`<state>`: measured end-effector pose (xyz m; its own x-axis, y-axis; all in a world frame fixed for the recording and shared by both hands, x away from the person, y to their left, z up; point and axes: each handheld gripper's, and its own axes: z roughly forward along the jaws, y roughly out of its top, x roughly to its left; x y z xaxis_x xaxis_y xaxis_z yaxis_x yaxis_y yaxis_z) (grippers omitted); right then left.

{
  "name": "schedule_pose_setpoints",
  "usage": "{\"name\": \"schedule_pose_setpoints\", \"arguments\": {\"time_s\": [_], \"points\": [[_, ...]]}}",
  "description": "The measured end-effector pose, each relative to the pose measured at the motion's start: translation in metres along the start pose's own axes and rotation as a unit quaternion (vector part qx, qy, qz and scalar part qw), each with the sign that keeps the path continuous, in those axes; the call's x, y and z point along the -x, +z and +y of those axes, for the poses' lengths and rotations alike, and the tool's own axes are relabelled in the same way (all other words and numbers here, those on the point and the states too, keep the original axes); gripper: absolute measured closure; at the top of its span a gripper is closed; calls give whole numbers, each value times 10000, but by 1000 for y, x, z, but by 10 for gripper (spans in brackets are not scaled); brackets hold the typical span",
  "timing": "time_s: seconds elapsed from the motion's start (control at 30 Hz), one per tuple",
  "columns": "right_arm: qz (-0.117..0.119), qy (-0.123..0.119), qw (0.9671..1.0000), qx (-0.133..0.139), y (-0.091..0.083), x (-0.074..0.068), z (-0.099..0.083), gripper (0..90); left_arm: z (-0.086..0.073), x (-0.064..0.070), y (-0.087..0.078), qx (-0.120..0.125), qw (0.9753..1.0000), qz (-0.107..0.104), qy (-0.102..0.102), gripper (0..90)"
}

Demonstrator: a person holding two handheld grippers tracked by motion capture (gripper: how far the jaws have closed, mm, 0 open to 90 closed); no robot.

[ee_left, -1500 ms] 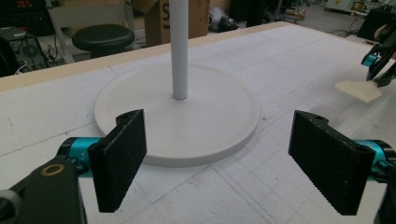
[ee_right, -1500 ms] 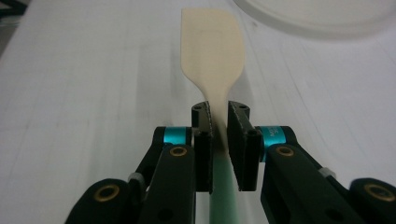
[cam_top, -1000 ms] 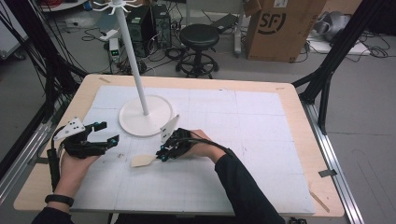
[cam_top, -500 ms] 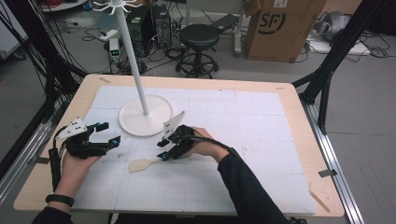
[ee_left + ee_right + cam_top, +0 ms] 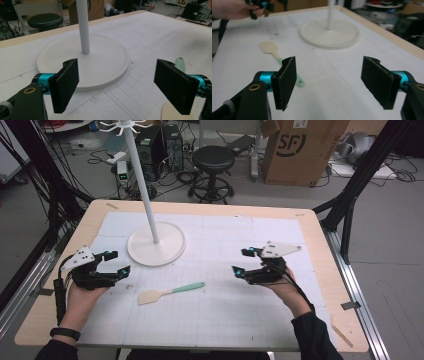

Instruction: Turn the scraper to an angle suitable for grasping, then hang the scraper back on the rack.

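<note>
A rectangular wooden table (image 5: 320,222), covered by a white gridded mat (image 5: 240,305), carries all the items. At about 10 o'clock from the mat's centre stands a white stand with a round disc base (image 5: 156,251) and a tall thin pole (image 5: 142,185); in the left gripper view this base (image 5: 105,60) lies directly ahead of the jaws. Near 8 o'clock of the mat's centre, below the base, lies a spatula with a pale wooden blade and a mint-green handle (image 5: 170,293), flat on the mat, blade toward 8 o'clock and handle toward 2 o'clock. The left gripper (image 5: 115,262), black with teal fittings, is held at 9 o'clock, well left of the spatula; its jaws stand wide apart around nothing. In its own view the handle tip (image 5: 180,62) shows beside the right-hand jaw. The right gripper (image 5: 245,261) is held at 3 o'clock, well apart from the spatula, jaws likewise spread and empty. In the right gripper view the spatula (image 5: 277,56) lies ahead of the left-hand jaw.
</note>
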<state>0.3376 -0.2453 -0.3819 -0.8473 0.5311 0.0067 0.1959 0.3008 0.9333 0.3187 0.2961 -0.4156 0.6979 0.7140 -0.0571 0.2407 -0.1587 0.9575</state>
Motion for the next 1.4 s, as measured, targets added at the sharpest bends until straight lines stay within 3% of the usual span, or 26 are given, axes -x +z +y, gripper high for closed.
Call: {"name": "schedule_pose_setpoints", "arguments": {"time_s": [0.1, 0.2, 0.37, 0.63, 0.83, 0.93, 1.1, 1.27, 1.4], "points": [[-604, 292, 9976, 140, -22, 10, -16, 224, 0, -1, 0, 67, 9999, 83, -17, 208], [-988, 629, 9927, 286, -37, 21, -27, 207, 0, -1, -1, 94, 9999, 107, -46, 207], [-1266, 861, 9873, 414, -52, 30, -35, 188, 0, -3, 0, 138, 9997, 200, -44, 204], [-1310, 921, 9862, 425, -58, 32, -39, 183, 2, 2, 4, 64, 9998, 202, -25, 206], [-1283, 921, 9864, 444, -58, 35, -39, 182, 7, 10, 12, -56, 9999, -45, -155, 197], [-1285, 919, 9863, 471, -58, 36, -39, 182, 11, 21, 21, -302, 9993, -212, 87, 193], [-1271, 935, 9864, 464, -58, 36, -39, 183, 14, 33, 31, -428, 9978, -459, 193, 197], [-1232, 920, 9871, 454, -57, 37, -40, 182, 13, 47, 46, -777, 9934, -730, 414, 241], [-1236, 903, 9872, 446, -57, 37, -40, 182, 9, 57, 58, -1179, 9866, -898, 678, 267]]}}
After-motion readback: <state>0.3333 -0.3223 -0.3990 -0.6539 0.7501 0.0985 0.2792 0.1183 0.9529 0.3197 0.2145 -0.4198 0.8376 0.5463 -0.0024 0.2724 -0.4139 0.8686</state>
